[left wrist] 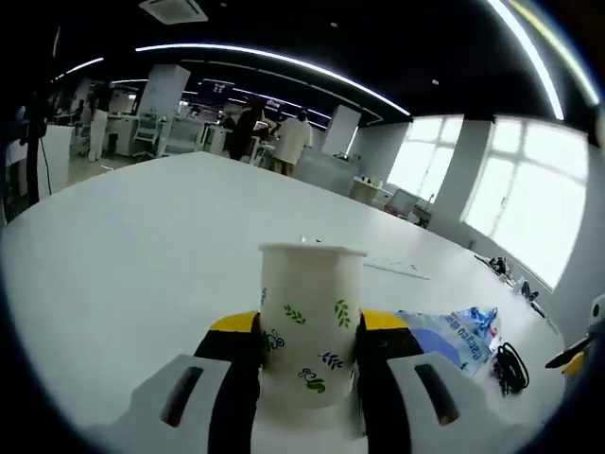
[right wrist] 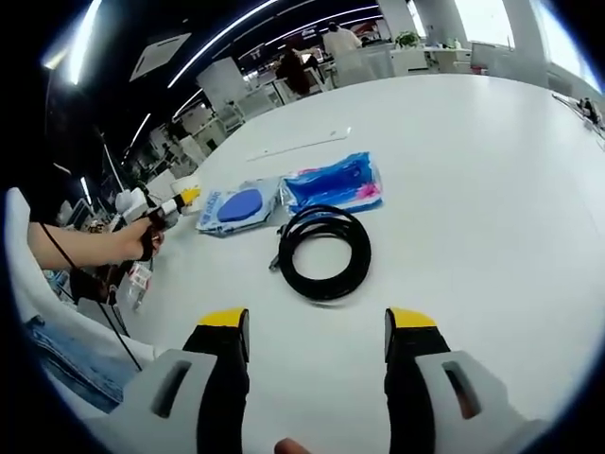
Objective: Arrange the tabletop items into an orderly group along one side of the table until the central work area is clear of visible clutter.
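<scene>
Gripping item 1: white paper cup w/ green and blue leaf print (left wrist: 312, 324), upright, between yellow-tipped black jaws of left gripper (left wrist: 310, 352); jaws narrow, pressed to both cup sides. Cup sits on or just above white tabletop (left wrist: 142, 246); can't tell which.

Item 2: blue-and-white printed plastic packet (left wrist: 458, 333), flat on table, just right of cup in left gripper view, partly behind jaw.

Item 3: black cable bundle (left wrist: 510, 367), near right edge of left gripper view, beside packet.

Right gripper (right wrist: 319, 355): jaws wide apart, nothing between them, above bare tabletop (right wrist: 492, 170).

Item 4: black coiled cable (right wrist: 324, 249), loose ring flat on table, ahead of right jaws, apart from them.

Item 5: blue plastic pouch w/ pink edge (right wrist: 334, 183), flat, touching far side of coil.

Item 6: clear bag holding blue round disc (right wrist: 241, 206), flat, just left of pouch, edges touching or overlapping.

Item 7: thin white strip (right wrist: 301, 144), flat, beyond the bags, well apart from coil.

Person's hand (right wrist: 132, 241) at left of right gripper view, on a gripper handle w/ yellow tip.

Bkgd: open office, strip ceiling lights, windows, two people standing (left wrist: 274, 137) past far table edge.
</scene>
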The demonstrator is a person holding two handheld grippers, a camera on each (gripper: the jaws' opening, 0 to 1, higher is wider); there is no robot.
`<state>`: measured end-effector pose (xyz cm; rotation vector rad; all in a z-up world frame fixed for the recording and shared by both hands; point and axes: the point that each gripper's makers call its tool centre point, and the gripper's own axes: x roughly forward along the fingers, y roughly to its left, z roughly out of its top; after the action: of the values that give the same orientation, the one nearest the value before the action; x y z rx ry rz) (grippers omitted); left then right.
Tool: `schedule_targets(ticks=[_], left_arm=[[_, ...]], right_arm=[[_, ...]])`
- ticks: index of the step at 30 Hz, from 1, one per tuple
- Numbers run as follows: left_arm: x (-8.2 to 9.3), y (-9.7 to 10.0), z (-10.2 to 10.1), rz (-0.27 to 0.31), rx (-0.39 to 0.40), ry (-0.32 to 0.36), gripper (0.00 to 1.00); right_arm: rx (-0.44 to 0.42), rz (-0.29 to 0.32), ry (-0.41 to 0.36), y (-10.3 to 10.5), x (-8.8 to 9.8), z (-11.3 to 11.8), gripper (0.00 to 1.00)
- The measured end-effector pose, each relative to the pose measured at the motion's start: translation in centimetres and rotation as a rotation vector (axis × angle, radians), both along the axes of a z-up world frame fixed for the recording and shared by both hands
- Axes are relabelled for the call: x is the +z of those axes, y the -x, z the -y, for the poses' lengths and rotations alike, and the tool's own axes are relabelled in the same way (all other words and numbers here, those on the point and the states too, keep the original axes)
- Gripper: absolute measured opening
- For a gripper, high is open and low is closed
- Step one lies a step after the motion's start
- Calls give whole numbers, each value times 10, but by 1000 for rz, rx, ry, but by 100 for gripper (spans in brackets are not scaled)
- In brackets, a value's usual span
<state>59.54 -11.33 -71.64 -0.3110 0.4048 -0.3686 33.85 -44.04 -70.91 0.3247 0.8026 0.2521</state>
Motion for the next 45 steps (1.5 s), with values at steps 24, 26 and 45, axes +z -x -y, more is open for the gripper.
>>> schedule_targets(ticks=[24,26,45], left_arm=[[-10,15,4,-23,-39,-51,38],[-11,17,3,-28,-49,-67,38],[-4,14,5,7,-109,-152,36]], right_arm=[[49,-8,17,-2,-4,-8,55],[49,-7,17,-2,-4,-8,55],[51,-3,16,1,-5,-9,55]])
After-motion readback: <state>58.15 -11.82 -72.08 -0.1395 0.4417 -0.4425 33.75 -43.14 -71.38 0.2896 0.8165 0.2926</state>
